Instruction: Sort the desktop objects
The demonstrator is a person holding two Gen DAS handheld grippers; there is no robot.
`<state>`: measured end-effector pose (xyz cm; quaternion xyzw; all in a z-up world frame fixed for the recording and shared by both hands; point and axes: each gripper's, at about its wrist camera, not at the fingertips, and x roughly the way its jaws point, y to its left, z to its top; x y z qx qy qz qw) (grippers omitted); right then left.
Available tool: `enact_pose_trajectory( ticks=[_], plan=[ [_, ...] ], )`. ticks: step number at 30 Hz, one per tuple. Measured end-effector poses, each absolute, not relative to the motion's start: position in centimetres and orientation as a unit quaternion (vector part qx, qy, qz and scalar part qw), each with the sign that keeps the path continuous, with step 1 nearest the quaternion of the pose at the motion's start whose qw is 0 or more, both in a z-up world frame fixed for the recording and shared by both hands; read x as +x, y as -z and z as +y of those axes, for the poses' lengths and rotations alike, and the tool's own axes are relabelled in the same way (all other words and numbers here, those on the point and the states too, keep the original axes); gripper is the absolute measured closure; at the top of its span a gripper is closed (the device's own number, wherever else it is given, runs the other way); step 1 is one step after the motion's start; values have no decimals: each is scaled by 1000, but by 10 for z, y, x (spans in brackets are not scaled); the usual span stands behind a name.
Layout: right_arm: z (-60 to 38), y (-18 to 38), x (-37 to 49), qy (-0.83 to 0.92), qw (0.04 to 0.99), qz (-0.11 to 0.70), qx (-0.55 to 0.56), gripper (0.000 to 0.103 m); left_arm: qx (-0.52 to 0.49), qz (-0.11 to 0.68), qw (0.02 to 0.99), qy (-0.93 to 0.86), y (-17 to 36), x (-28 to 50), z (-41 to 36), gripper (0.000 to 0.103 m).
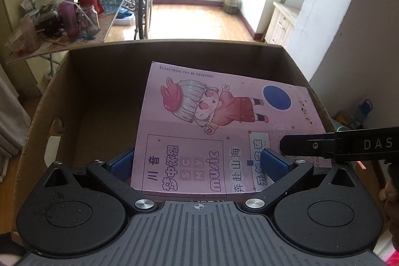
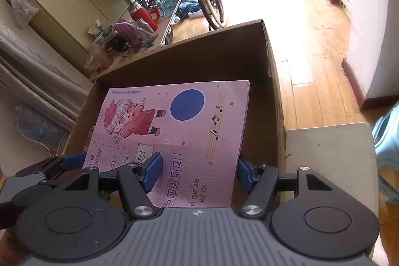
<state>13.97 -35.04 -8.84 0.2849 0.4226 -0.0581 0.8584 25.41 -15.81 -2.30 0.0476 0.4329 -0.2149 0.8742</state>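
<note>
The cardboard box (image 1: 104,96) fills the middle of both views, open at the top, and its far wall stands toward the bright window. Inside it lies the pink booklet (image 1: 212,121), flat but leaning a little, with its far right corner resting against the right wall of the box; its long axis runs from the grippers away toward the far wall, and its near short edge is closest to both of them. The left gripper (image 1: 199,163) is wide open, one blue pad at the left edge of the booklet and the other lying over the cover, so the near end of the booklet sits between the pads, but I judge that nothing is pressed. The right gripper (image 2: 199,172) is open as well, and it straddles the right part of the same near end: its left pad (image 2: 152,172) lies over the cover and the right pad is just beside the right long edge. Both grippers are equally near, side by side, and one black finger of the right one crosses into the left view. The booklet seems already placed in the box, so the next move probably is to draw both grippers back along the long axis.
</note>
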Motion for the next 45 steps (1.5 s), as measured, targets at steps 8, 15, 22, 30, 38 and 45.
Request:
enact_pose_trajectory(
  ticks=[8, 15, 22, 30, 38, 45],
  plan=[
    [-350, 86, 140, 76, 865, 418, 265, 32, 67, 442, 868, 214, 34, 265, -164, 0],
    [-343, 73, 136, 83, 889, 394, 217, 29, 87, 448, 865, 211, 40, 267, -172, 0],
    [-345, 57, 121, 87, 898, 375, 214, 23, 74, 426, 877, 211, 23, 256, -170, 0],
    [-336, 22, 89, 87, 917, 343, 187, 7, 49, 396, 894, 202, -6, 235, -156, 0],
    [-325, -11, 65, 70, 929, 323, 165, 0, 36, 377, 906, 191, -35, 211, -141, 0],
    [-315, -30, 74, 32, 926, 349, 143, 0, 21, 373, 906, 200, -58, 208, -122, 0]
  ],
)
